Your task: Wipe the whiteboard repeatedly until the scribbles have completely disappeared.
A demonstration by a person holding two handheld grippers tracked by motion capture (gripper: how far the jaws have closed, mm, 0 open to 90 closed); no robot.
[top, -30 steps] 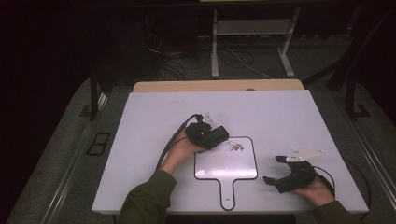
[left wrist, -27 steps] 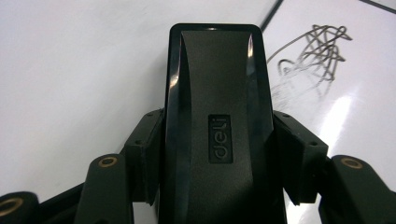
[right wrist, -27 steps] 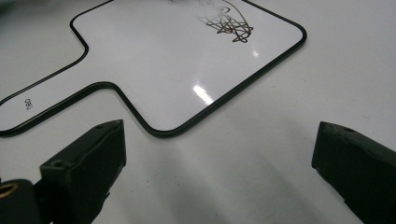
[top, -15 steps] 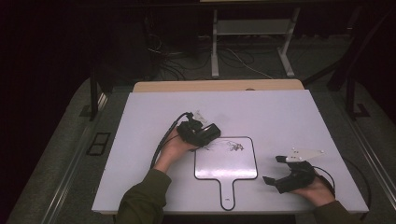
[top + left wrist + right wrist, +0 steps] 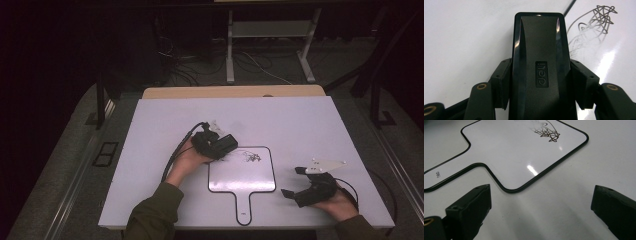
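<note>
Here, one eraser clamped in left gripper jaws, one whiteboard, right gripper jaws apart.

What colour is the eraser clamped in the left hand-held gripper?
The eraser is black, with a matte dark-grey centre panel; the left gripper view shows it best.

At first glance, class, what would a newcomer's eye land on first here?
Probably the paddle-shaped whiteboard lying in the middle of the white table, with a dark scribble near its top edge. Next, the left tool clamped on a black eraser beside that scribble, and the right tool open at the table's near right.
</note>
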